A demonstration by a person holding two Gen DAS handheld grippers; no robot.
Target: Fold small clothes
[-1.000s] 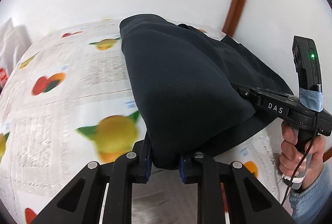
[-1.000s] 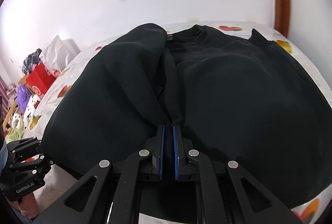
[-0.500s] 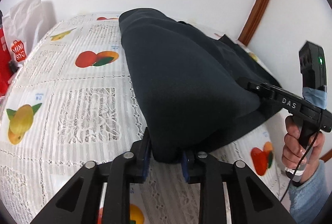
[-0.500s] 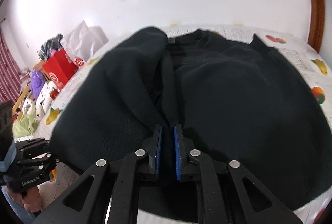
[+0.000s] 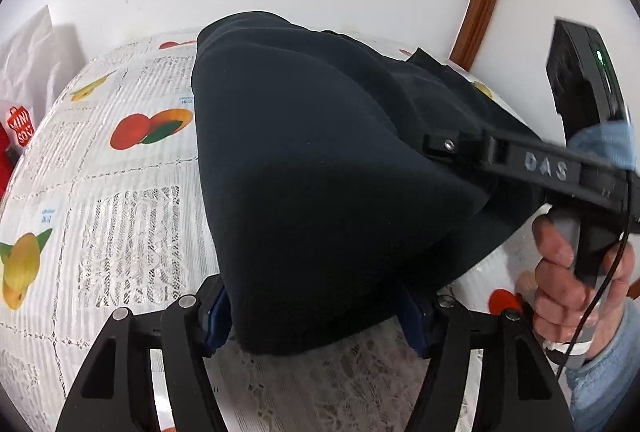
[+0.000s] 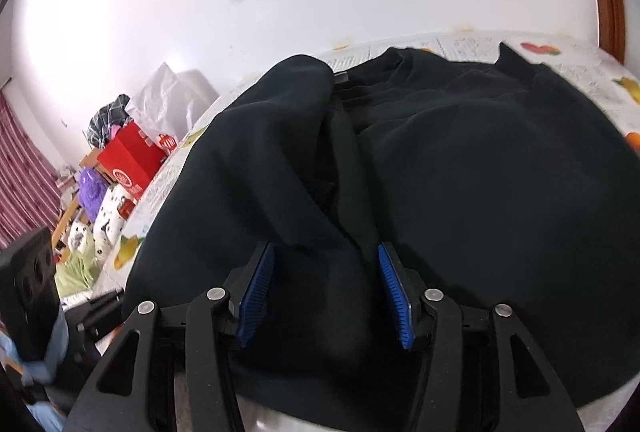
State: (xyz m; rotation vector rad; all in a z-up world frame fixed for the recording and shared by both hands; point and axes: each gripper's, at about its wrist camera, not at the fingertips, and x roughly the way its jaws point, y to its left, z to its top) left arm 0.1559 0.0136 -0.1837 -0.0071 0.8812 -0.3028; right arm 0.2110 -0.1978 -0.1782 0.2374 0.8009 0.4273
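Both the left gripper (image 5: pixel 320 316) and right gripper (image 6: pixel 326 292) were found spread wide, nothing clamped; the folded black fleece garment (image 6: pixel 460 171) was judged liable to slump open on the fruit-printed lace tablecloth (image 5: pixel 120 216)

I count one black garment (image 5: pixel 320 159), two tongs (image 5: pixel 316 316) (image 6: pixel 324 292), one red box (image 6: pixel 130 159) and one white bag (image 5: pixel 28 59).
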